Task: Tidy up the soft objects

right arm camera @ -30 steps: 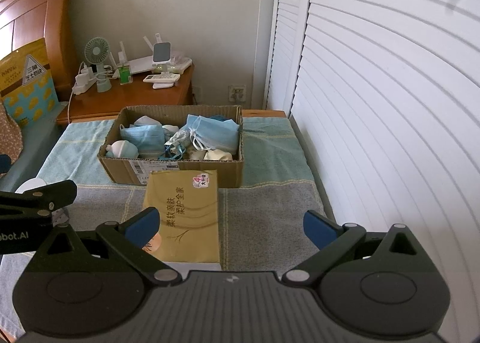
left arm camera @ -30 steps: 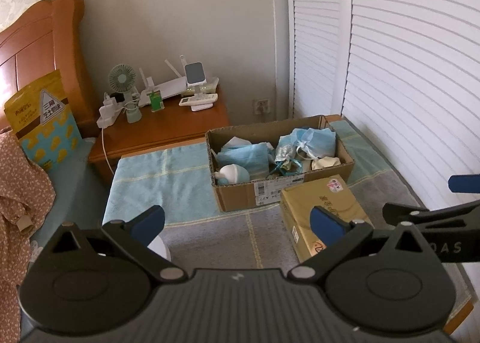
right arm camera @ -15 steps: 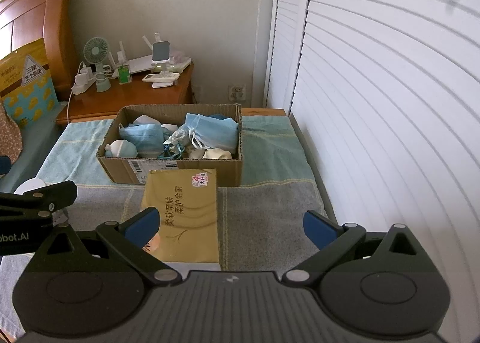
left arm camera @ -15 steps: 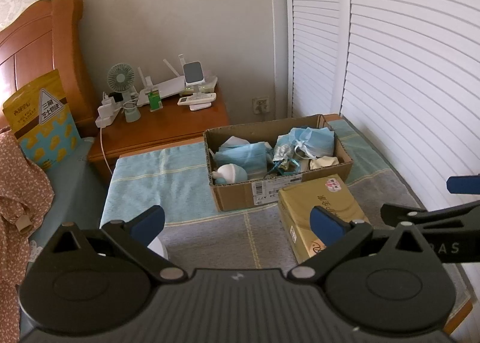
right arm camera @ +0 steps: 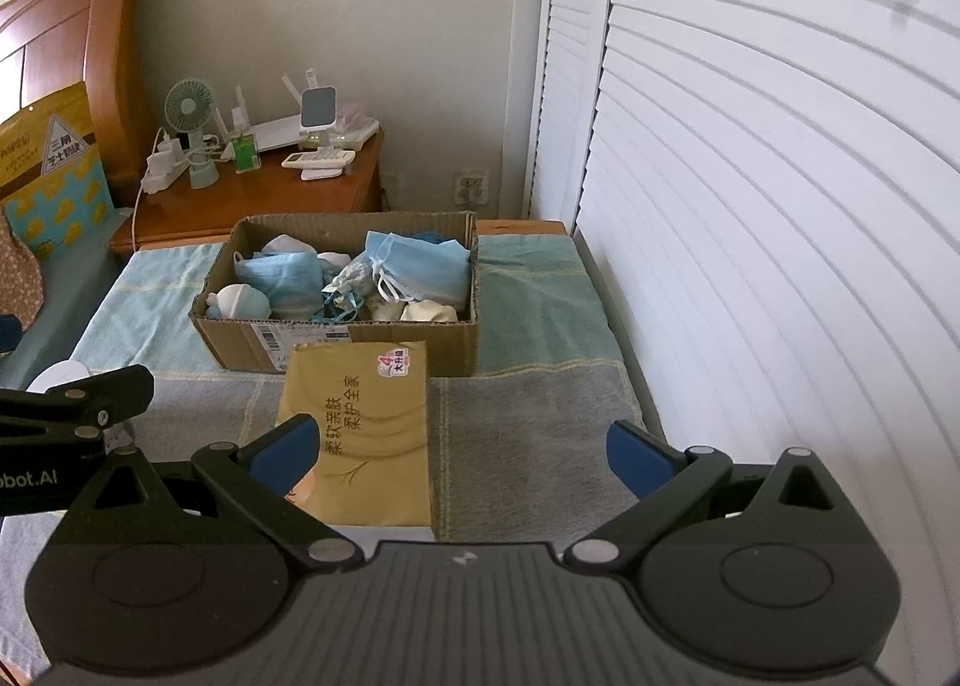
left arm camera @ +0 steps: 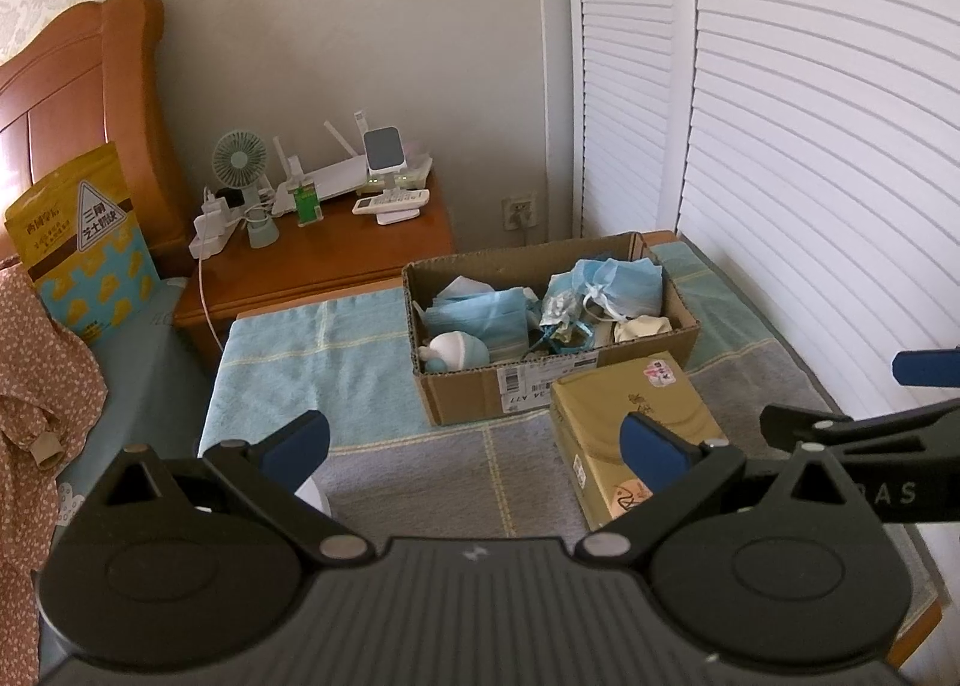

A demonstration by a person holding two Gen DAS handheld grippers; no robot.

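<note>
Bedroom, towel-covered table [left arm camera: 372,380]; cardboard box [right arm camera: 336,335] of masks; left tool [left arm camera: 474,440], right tool [right arm camera: 459,446] both spread, empty.

A: What covers the table [right arm camera: 528,227]?
B: A blue and grey towel [right arm camera: 540,362].
A: And on it?
B: A cardboard box [right arm camera: 456,344], touching a yellow tissue pack [right arm camera: 372,422].

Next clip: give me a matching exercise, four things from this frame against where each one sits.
Things:
1. pale blue face masks
2. gold tissue pack
3. small green desk fan
4. yellow snack bag

Places:
A. on the wooden nightstand
B. leaning against the wooden headboard
C. inside the brown cardboard box
D. on the checked cloth, right in front of the box

Pairs: 1-C, 2-D, 3-A, 4-B
</note>
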